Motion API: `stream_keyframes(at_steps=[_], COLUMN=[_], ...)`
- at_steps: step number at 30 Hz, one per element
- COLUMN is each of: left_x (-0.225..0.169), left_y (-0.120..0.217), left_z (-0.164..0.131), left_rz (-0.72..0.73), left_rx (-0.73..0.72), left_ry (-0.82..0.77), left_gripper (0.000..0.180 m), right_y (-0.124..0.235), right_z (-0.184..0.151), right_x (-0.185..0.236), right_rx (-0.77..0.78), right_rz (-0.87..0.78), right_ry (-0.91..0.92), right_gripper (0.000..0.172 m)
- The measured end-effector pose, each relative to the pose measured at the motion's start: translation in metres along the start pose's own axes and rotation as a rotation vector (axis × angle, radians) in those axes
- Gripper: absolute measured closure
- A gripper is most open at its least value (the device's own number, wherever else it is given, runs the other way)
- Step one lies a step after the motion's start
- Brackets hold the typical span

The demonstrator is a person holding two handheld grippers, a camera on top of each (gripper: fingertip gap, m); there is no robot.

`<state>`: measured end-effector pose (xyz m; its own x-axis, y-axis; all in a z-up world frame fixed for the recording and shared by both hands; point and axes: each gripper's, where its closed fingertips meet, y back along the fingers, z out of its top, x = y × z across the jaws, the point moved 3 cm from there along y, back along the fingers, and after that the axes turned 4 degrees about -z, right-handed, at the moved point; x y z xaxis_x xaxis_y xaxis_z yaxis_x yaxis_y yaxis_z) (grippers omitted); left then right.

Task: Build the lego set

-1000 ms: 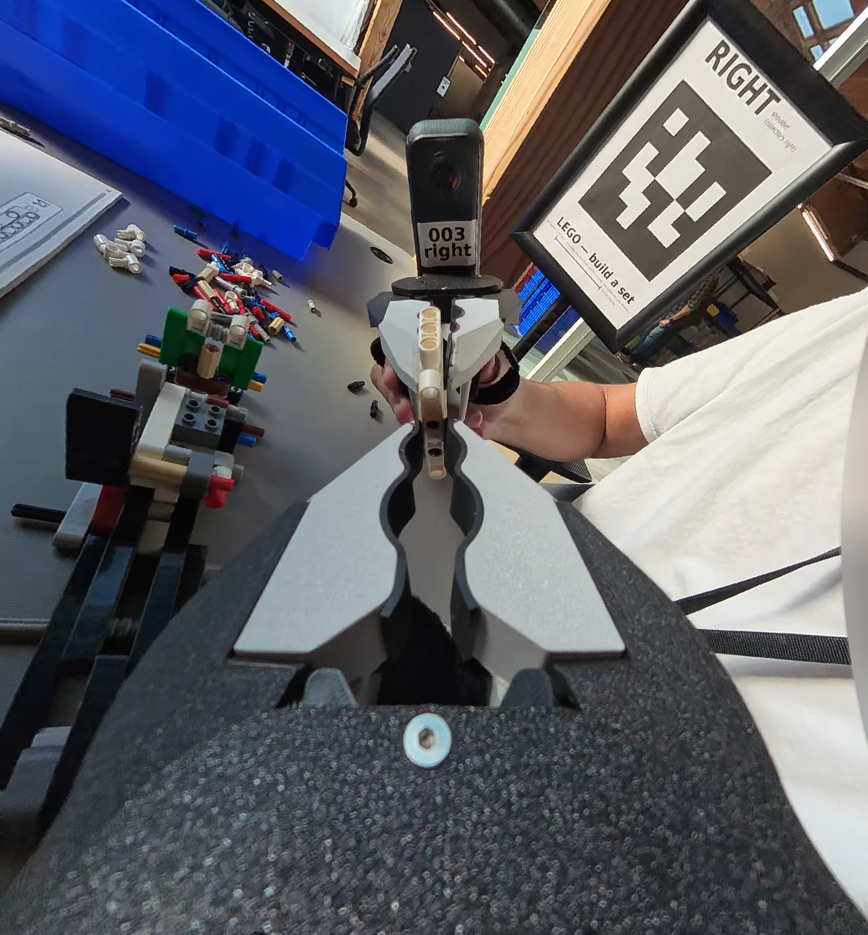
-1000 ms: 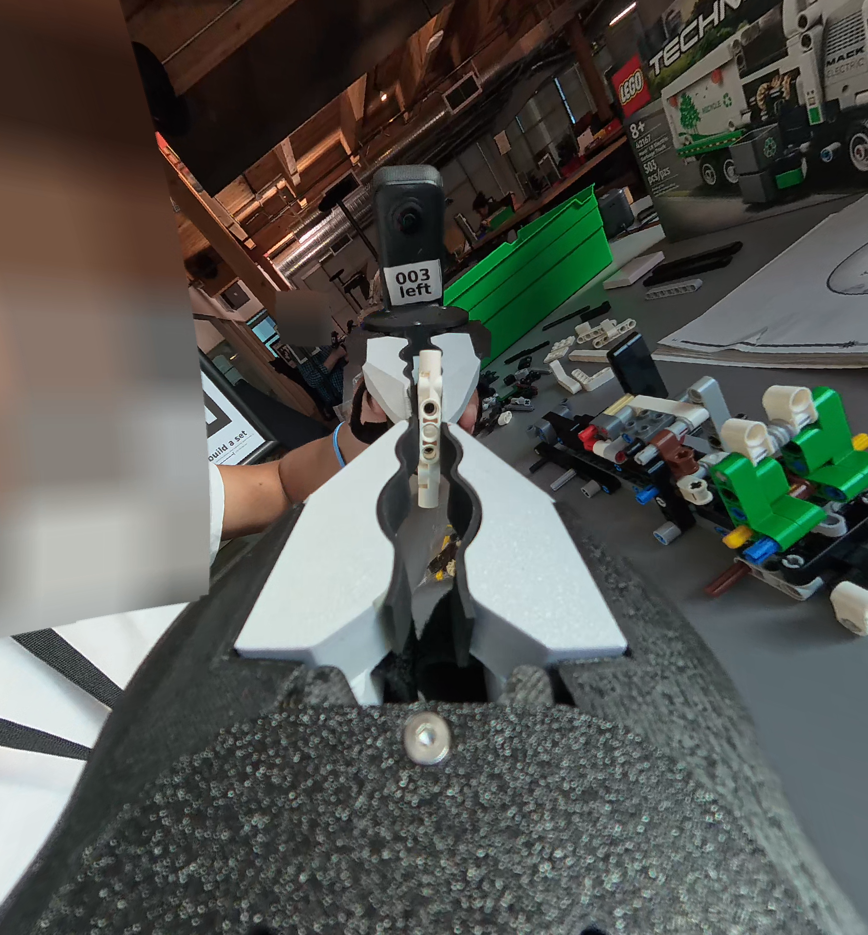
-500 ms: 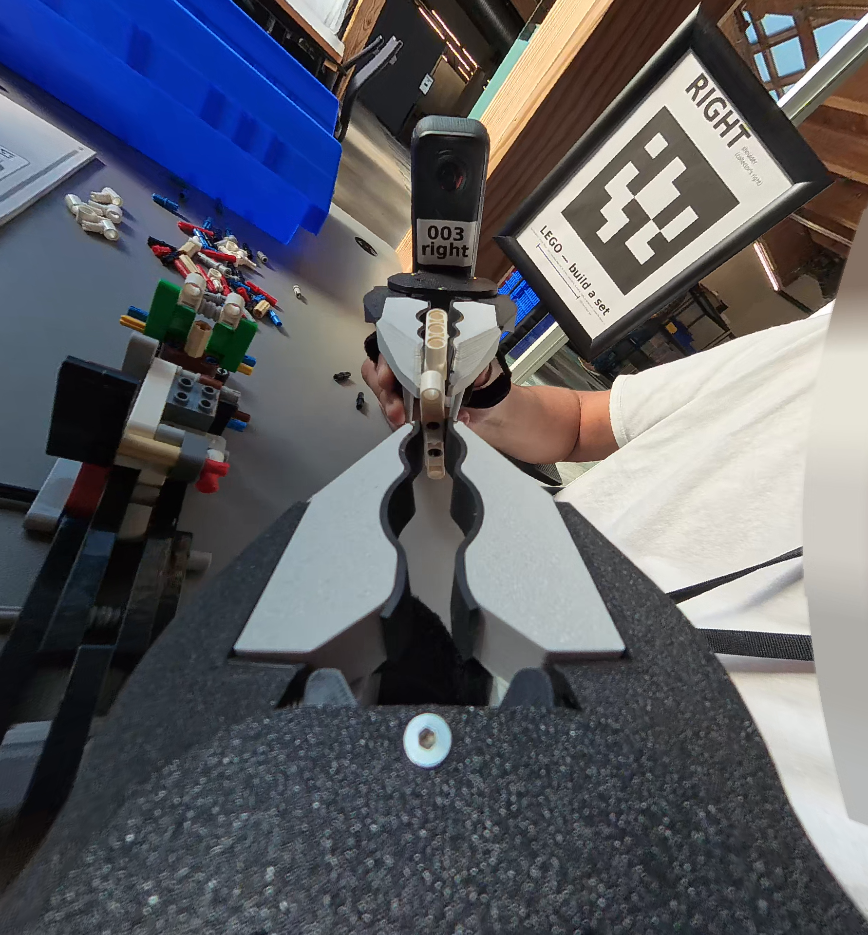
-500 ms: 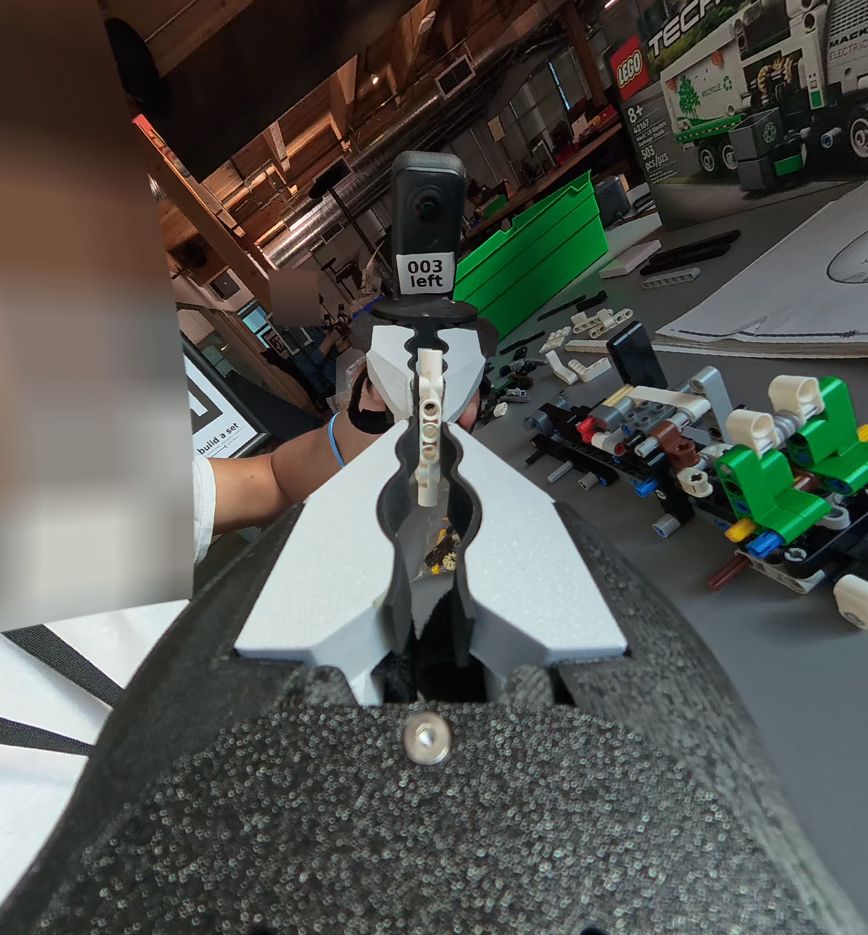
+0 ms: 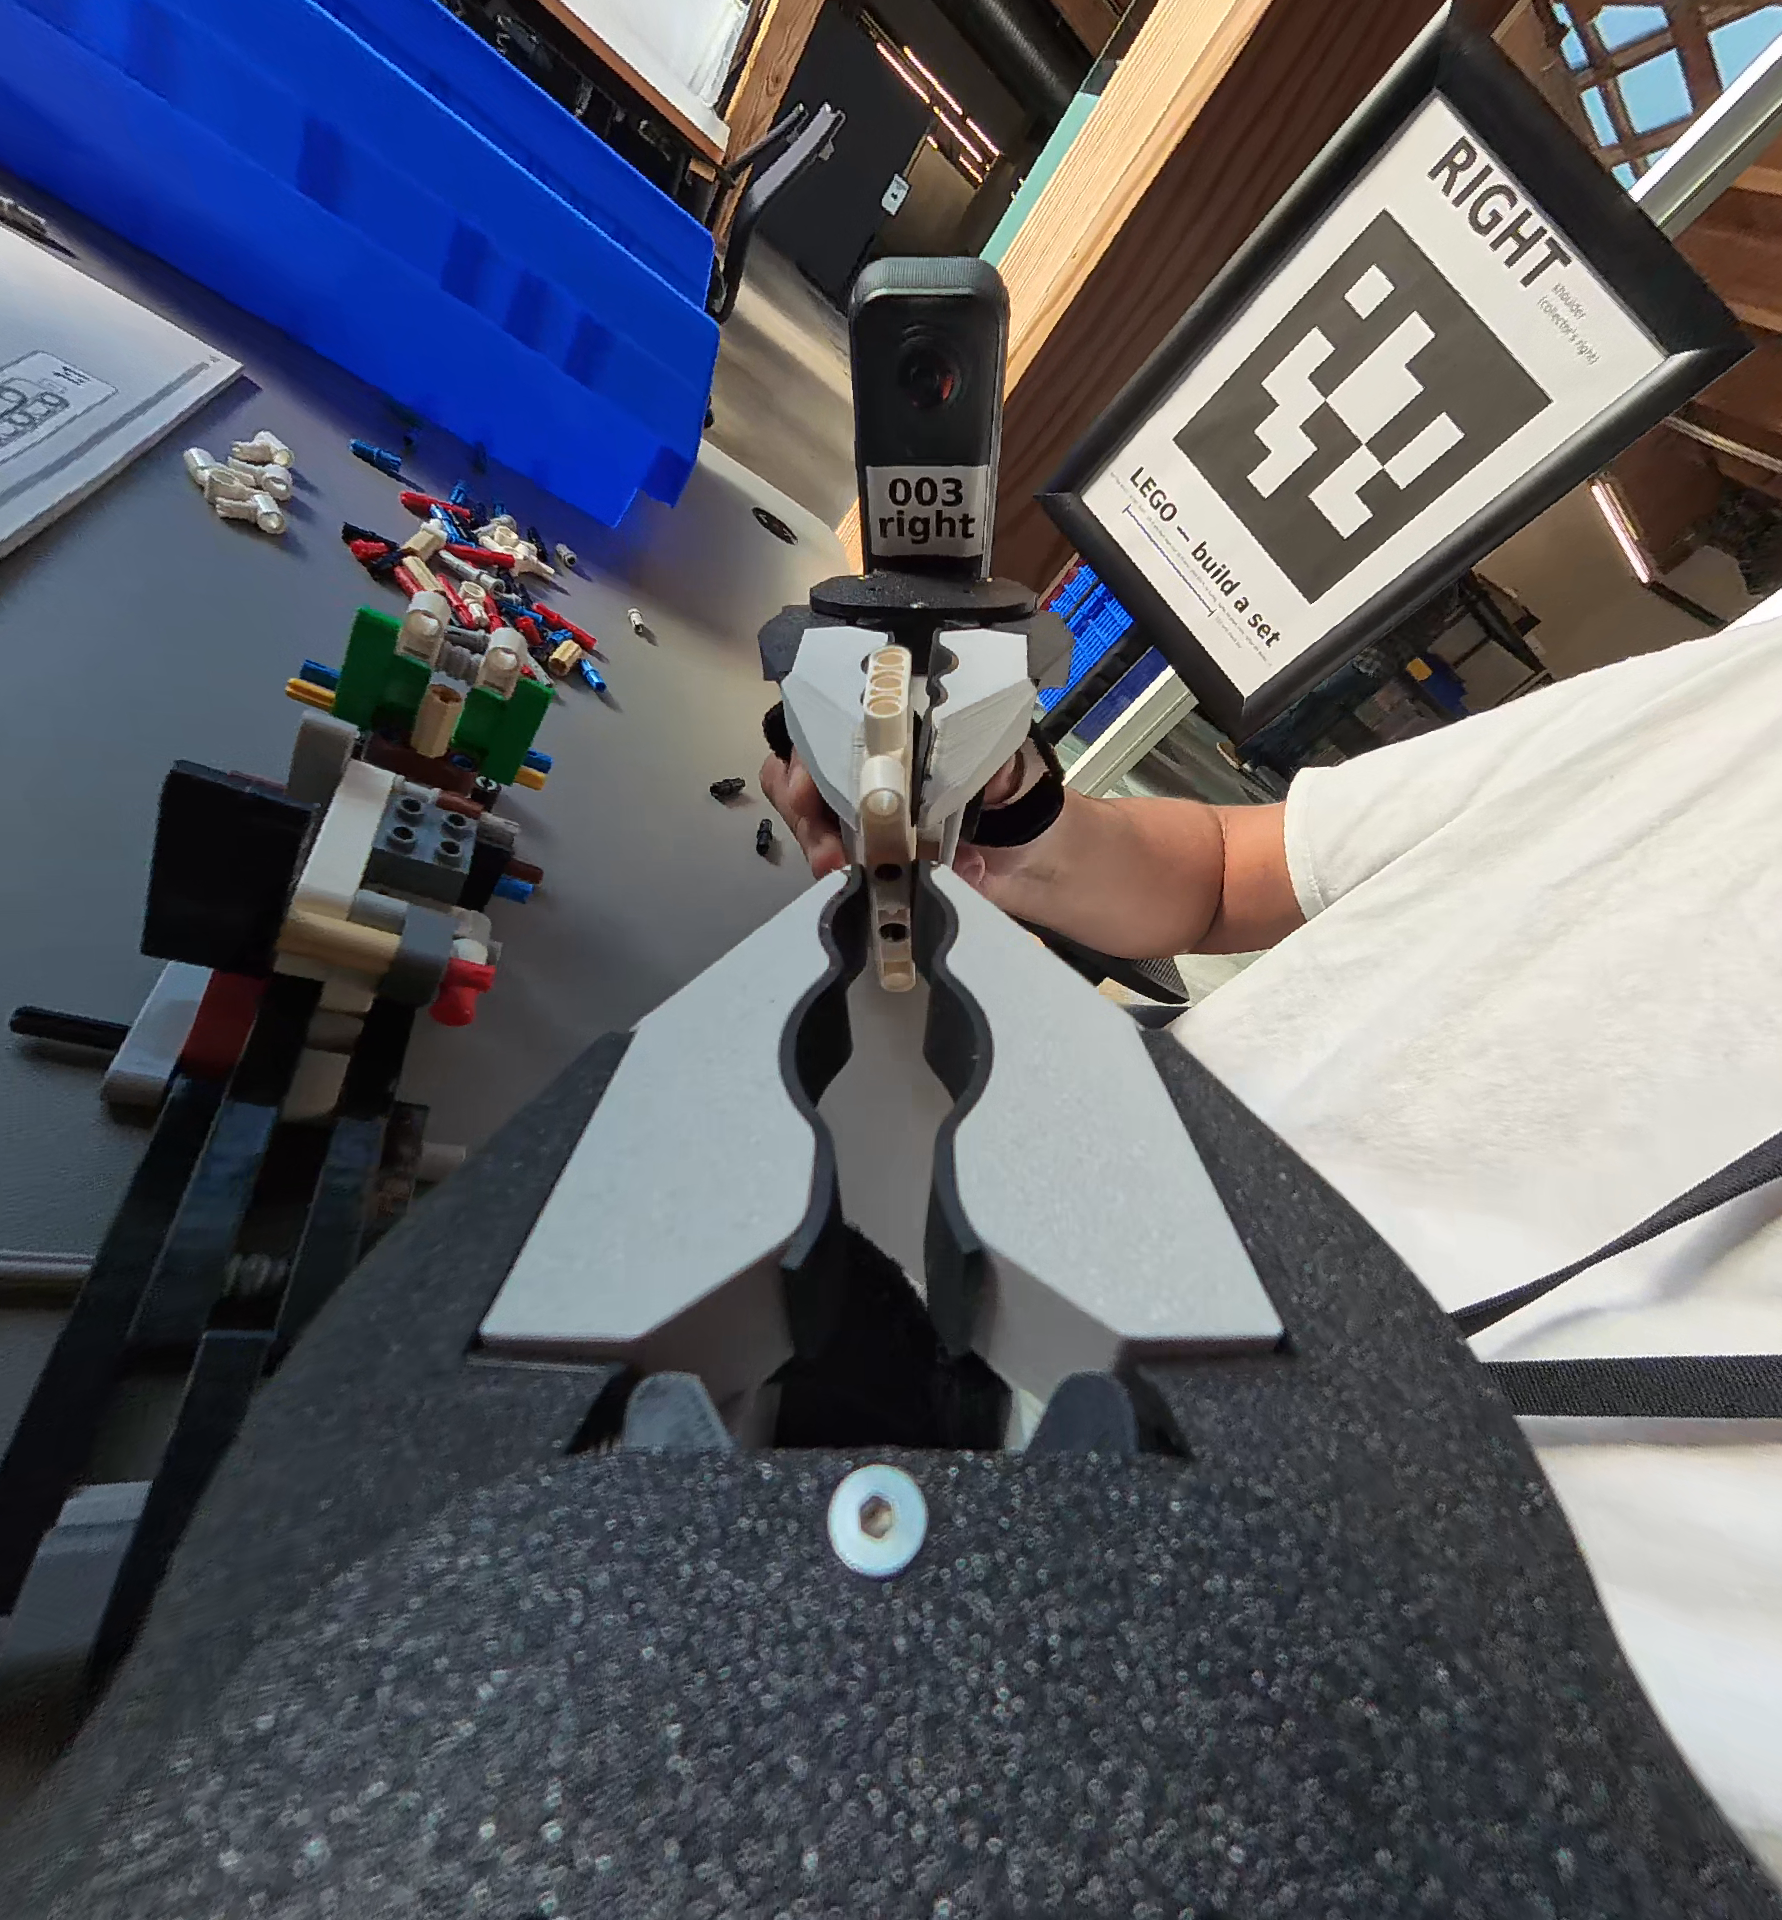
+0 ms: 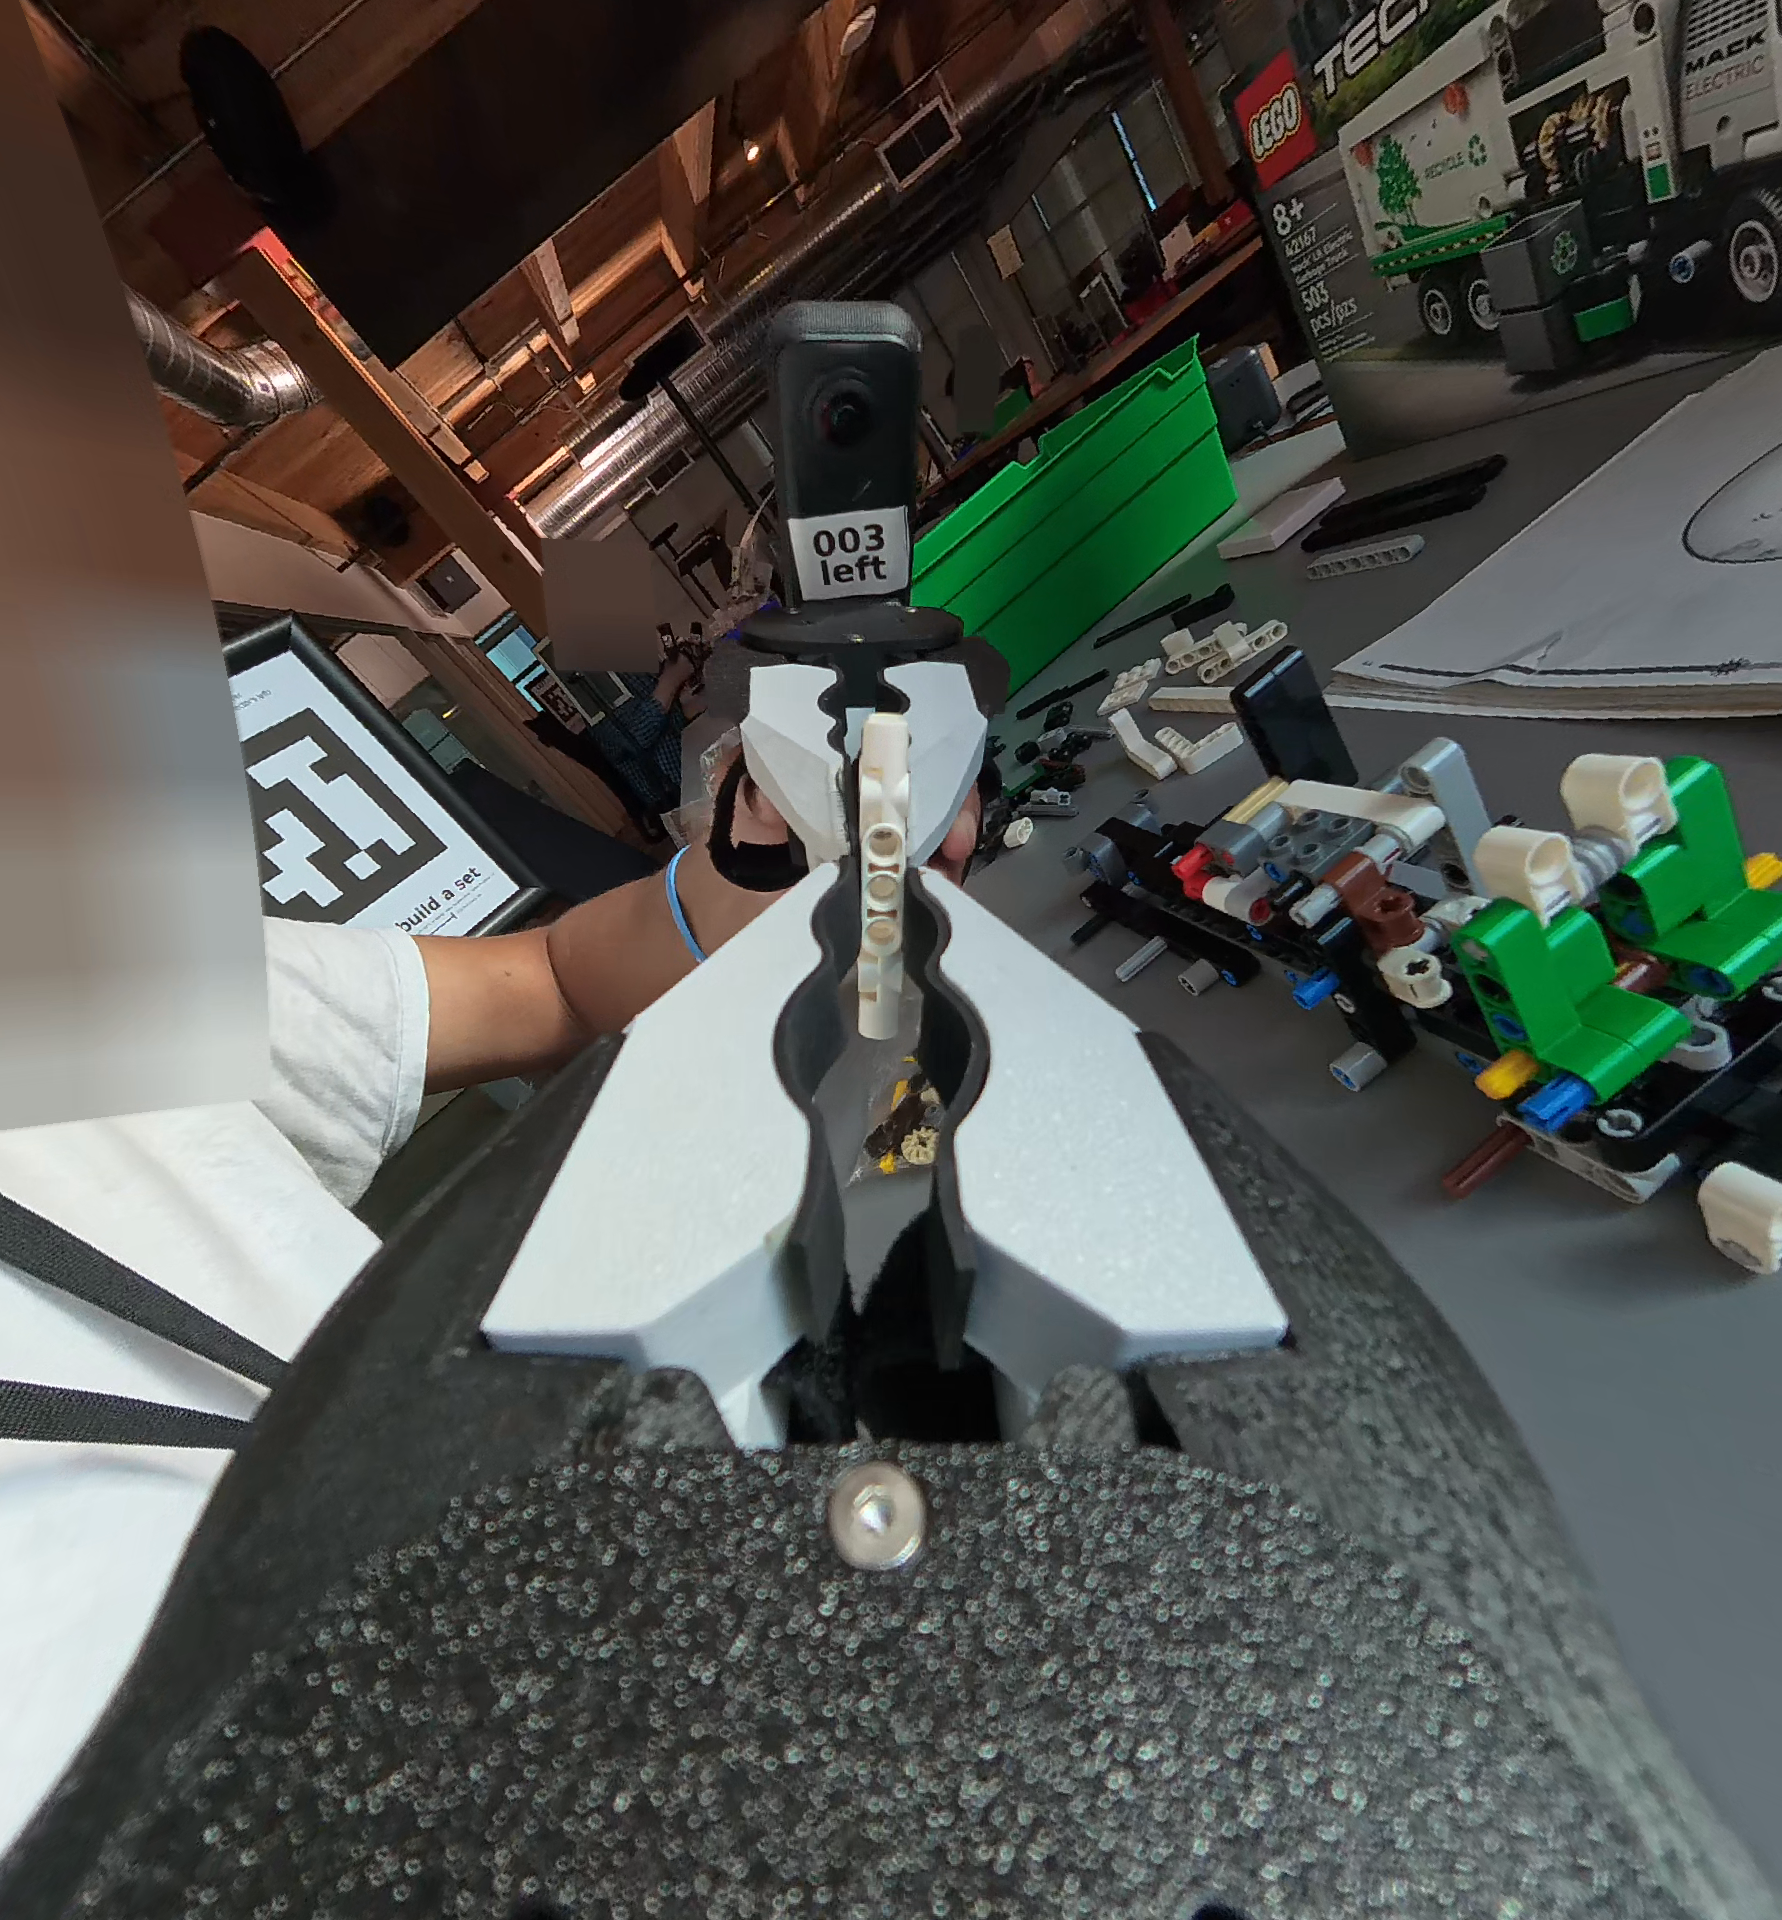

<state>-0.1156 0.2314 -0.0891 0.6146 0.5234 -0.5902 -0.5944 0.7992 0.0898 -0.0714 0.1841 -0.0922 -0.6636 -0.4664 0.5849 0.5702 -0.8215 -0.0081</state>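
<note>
My two grippers face each other tip to tip above a grey table (image 5: 87,727). My left gripper (image 5: 889,902) is shut on the near end of a cream holed beam (image 5: 893,925). This beam runs on to a white holed beam (image 5: 887,691) held by the right gripper (image 5: 897,821) opposite. In the right wrist view my right gripper (image 6: 882,888) is shut on the white three-hole beam (image 6: 882,904). Its far end meets the cream piece (image 6: 885,758) in the left gripper (image 6: 871,821). The two pieces overlap. A part-built model with green blocks stands on the table (image 5: 378,831) (image 6: 1489,935).
Loose small pieces (image 5: 482,582) lie by a blue bin (image 5: 347,208). An instruction sheet (image 5: 25,416) and a framed marker sign (image 5: 1386,395) are near. A green bin (image 6: 1074,520), a set box (image 6: 1541,187), and a bag of small parts (image 6: 902,1122) also show. The tips of both grippers are at nearly the same place.
Both grippers stay shut on their beams, tip to tip. The pair has shifted and tilted slightly, so the model and sign slide a little in both views.
</note>
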Motion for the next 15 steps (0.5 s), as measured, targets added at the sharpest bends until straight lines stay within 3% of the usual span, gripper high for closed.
stream_keyframes(at_steps=[15], left_x=[-0.0002], left_y=[-0.0002], left_z=[0.0009], left_rz=[-0.008], left_rx=[-0.024], left_ry=[0.003], left_gripper=[0.176], right_y=[-0.0006], right_z=[-0.0033], right_x=[-0.0016], right_rx=[0.033], right_rz=[0.006], right_ry=[-0.024], right_gripper=[0.166])
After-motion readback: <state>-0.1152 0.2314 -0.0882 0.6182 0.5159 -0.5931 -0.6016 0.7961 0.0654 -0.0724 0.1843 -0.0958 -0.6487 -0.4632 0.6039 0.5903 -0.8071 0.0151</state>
